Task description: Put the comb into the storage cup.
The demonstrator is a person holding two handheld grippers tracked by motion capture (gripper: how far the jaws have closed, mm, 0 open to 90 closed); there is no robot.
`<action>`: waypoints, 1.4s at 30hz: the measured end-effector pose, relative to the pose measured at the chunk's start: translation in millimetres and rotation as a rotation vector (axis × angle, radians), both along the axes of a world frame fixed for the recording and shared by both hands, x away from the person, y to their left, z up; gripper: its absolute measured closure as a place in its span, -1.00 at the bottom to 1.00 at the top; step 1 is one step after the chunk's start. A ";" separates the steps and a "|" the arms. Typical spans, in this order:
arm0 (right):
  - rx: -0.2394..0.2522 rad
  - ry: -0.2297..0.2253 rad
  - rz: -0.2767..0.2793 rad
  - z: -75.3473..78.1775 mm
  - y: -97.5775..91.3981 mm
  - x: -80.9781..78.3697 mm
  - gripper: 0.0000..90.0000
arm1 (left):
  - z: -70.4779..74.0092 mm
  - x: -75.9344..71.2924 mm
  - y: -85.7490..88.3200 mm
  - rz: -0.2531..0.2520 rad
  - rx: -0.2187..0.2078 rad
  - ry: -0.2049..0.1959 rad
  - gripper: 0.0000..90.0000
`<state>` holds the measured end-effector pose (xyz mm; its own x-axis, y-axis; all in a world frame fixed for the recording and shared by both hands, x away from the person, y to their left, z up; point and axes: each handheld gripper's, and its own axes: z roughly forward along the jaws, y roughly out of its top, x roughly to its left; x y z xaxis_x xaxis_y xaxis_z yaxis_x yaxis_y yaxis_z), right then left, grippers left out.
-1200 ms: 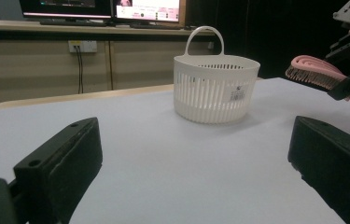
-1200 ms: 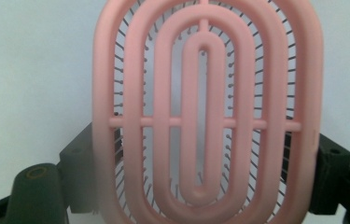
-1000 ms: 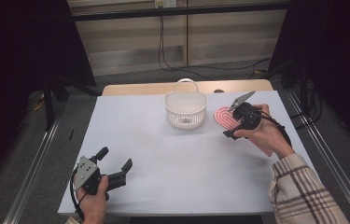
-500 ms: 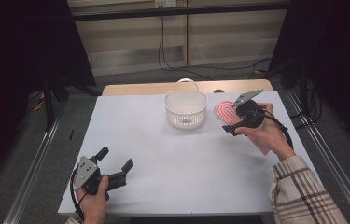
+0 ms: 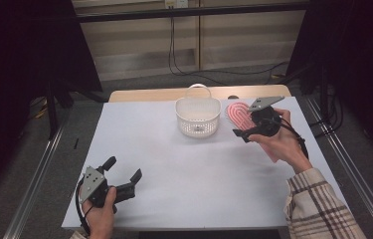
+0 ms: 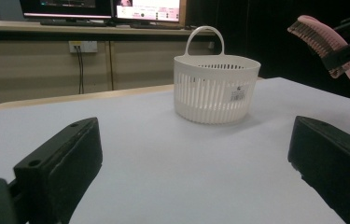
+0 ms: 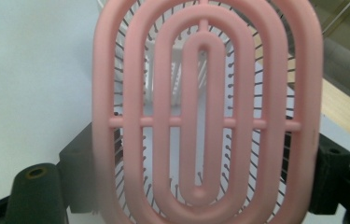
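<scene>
The right gripper (image 5: pixel 243 130) grips the pink oval plastic hairbrush (image 5: pixel 237 114), lifted at right of centre, not yet inside the white slotted plastic basket (image 5: pixel 198 117); the left gripper (image 5: pixel 122 173) rests open.

Right gripper (image 5: pixel 247 130) clamping pink hairbrush (image 5: pixel 237 114) just right of white basket (image 5: pixel 198 117), left gripper (image 5: pixel 123 174) spread, near table (image 5: pixel 184 169) front edge

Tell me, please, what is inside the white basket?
Nothing can be seen inside the white basket: the high view shows a bare perforated floor. The near wall covers part of the inside; the pink brush is outside it.
</scene>
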<state>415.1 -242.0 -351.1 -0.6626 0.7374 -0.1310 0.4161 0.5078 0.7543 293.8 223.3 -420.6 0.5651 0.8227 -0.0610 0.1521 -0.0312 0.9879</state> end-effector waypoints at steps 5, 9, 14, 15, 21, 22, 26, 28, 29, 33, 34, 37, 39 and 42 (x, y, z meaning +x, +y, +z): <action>0.039 -0.033 -0.009 2.7 1.9 -0.3 -0.57 | -0.3 0.2 2.3 0.009 -0.007 0.001 -0.93; 0.058 -0.045 -0.013 4.2 1.8 -0.8 -0.57 | 0.3 -0.7 2.1 0.005 -0.007 -0.003 -0.93; 0.094 -0.073 -0.025 7.5 0.6 -0.9 -0.57 | 0.2 -0.6 2.3 0.007 -0.002 -0.002 -0.93; 0.094 -0.064 -0.023 8.2 0.2 0.0 -0.57 | 0.2 -0.6 2.3 0.006 -0.002 -0.002 -0.93; 0.148 -0.102 -0.043 13.1 -0.7 1.9 -0.57 | -0.4 -0.5 1.3 0.007 -0.002 0.000 -0.93; 0.157 -0.113 -0.042 13.7 -0.8 2.4 -0.57 | -0.5 -0.5 0.5 0.000 -0.005 0.003 -0.93; 0.196 -0.139 -0.052 15.1 0.2 4.0 -0.57 | -0.1 -1.0 1.1 -0.001 -0.001 0.000 -0.93; 0.207 -0.151 -0.056 15.7 1.2 4.7 -0.57 | 0.0 -0.8 1.7 0.002 -0.001 -0.001 -0.93; 0.215 -0.158 -0.056 16.1 1.5 5.0 -0.57 | 0.0 -0.8 1.6 0.002 -0.001 -0.001 -0.93; 0.242 -0.177 -0.054 18.7 3.3 5.7 -0.57 | -0.2 -0.5 1.0 0.003 -0.004 -0.003 -0.93; 0.243 -0.179 -0.051 19.5 3.9 5.8 -0.57 | -0.2 -0.5 1.1 0.004 -0.003 -0.003 -0.93; 0.251 -0.190 -0.039 21.9 5.8 6.1 -0.57 | -0.2 -0.6 1.2 0.005 -0.001 -0.002 -0.93; 0.259 -0.199 -0.033 23.9 7.1 6.3 -0.57 | -0.2 -0.5 1.0 0.006 -0.004 -0.002 -0.93; 0.264 -0.217 -0.025 26.8 9.3 7.2 -0.57 | -0.2 -0.4 1.2 0.005 -0.004 -0.001 -0.93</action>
<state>422.3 -232.7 -324.2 -0.6215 0.7803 -0.0693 0.2409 0.2746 0.9309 293.4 224.6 -420.8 0.5610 0.8254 -0.0635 0.1509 -0.0265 0.9882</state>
